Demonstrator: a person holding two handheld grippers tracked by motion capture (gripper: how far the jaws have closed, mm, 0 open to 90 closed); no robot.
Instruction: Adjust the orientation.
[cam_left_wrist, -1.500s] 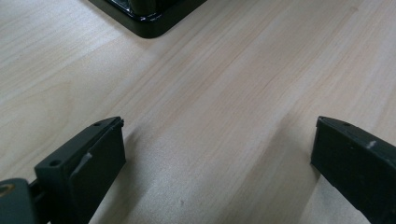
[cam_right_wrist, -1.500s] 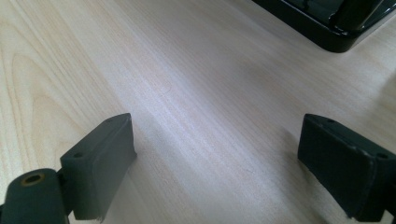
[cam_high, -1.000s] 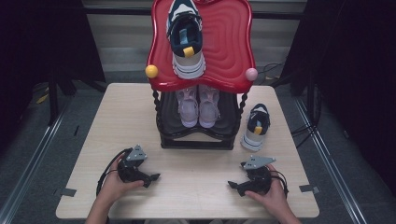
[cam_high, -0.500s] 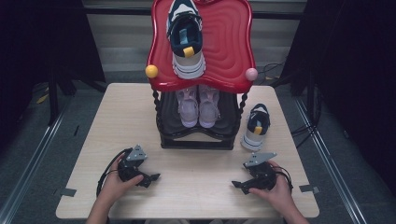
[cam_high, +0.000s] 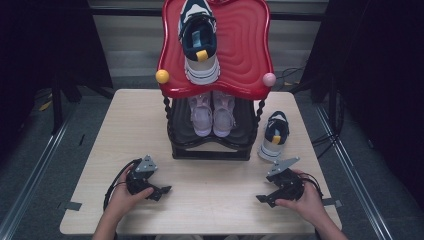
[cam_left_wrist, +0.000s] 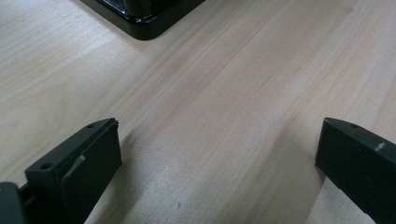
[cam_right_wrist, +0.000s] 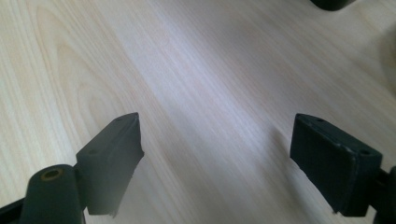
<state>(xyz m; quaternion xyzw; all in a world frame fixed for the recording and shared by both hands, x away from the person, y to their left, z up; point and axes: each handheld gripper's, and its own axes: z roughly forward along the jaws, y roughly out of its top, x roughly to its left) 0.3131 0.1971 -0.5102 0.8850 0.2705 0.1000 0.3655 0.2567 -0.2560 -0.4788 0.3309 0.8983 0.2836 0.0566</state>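
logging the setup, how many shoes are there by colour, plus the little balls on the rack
navy and white shoes: 2, one on the red top shelf, one on the table
pink shoes: 2, lower shelf
balls: 2, yellow, pink
total: 6

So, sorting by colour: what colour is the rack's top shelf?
Glossy red with rippled ridges: the top shelf shows best in the high view.

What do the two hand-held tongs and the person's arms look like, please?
Both the left tongs and right tongs are black, each topped by a grey three-cornered plate, with a black cable looping off. Their jaws are blocky black pads with small holes. The forearms are bare, no sleeves.
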